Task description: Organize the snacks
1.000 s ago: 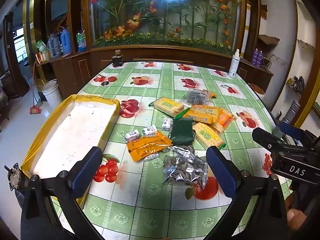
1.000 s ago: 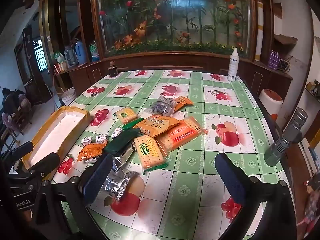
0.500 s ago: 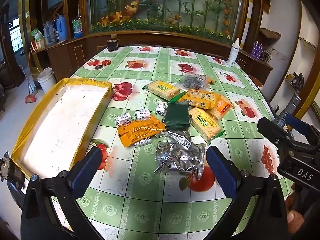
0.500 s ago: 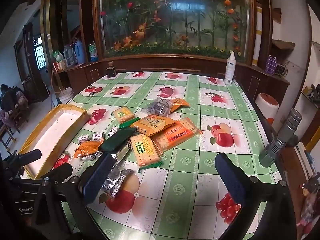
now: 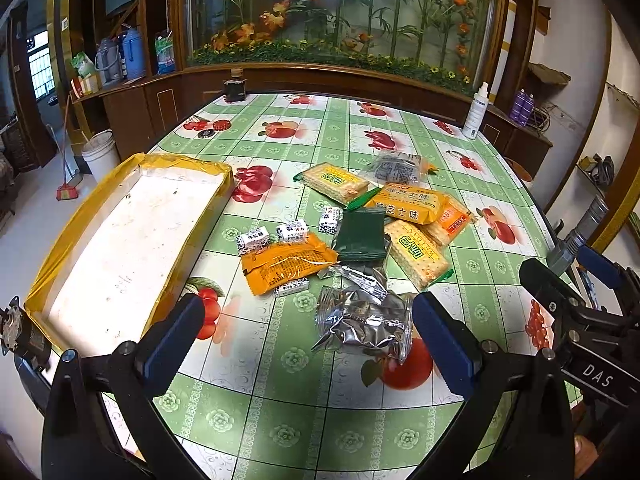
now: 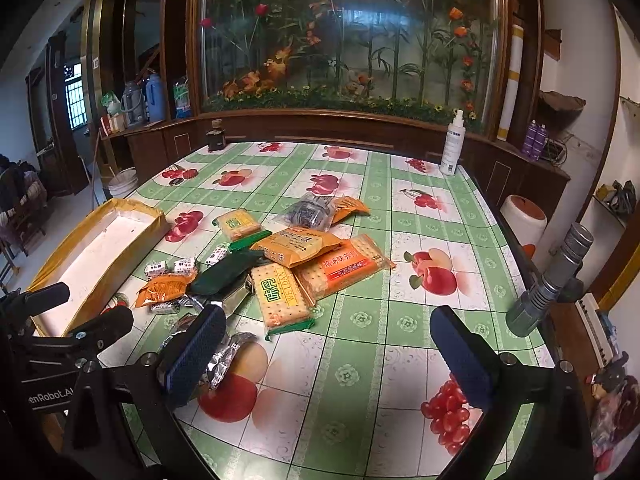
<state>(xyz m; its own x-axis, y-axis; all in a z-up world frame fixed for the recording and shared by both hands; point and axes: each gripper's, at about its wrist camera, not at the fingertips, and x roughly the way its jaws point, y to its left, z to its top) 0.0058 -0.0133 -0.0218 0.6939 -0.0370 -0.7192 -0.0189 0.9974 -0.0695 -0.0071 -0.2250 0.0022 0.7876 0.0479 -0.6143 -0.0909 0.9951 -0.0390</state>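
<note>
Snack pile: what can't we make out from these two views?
- Silver foil pack: right wrist view, mostly hidden behind the right tool's finger.
- Small white candies: print too small to read in either view.
- Yellow tray: left wrist view, near end hidden behind the left tool frame.

A lived-in home dining room, fruit-print oilcloth bench (image 5: 352, 396) beneath the tongs, dark wood cabinets (image 6: 340, 128) beyond, glass-fronted artificial flower display (image 6: 344, 32) above them, thermos flasks (image 5: 128, 54) far left, broom (image 5: 66, 184) and bucket (image 5: 100, 154) on the floor

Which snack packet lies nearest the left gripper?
The crinkled silver foil packet, just ahead of the left gripper; the other packets lie farther back.
</note>
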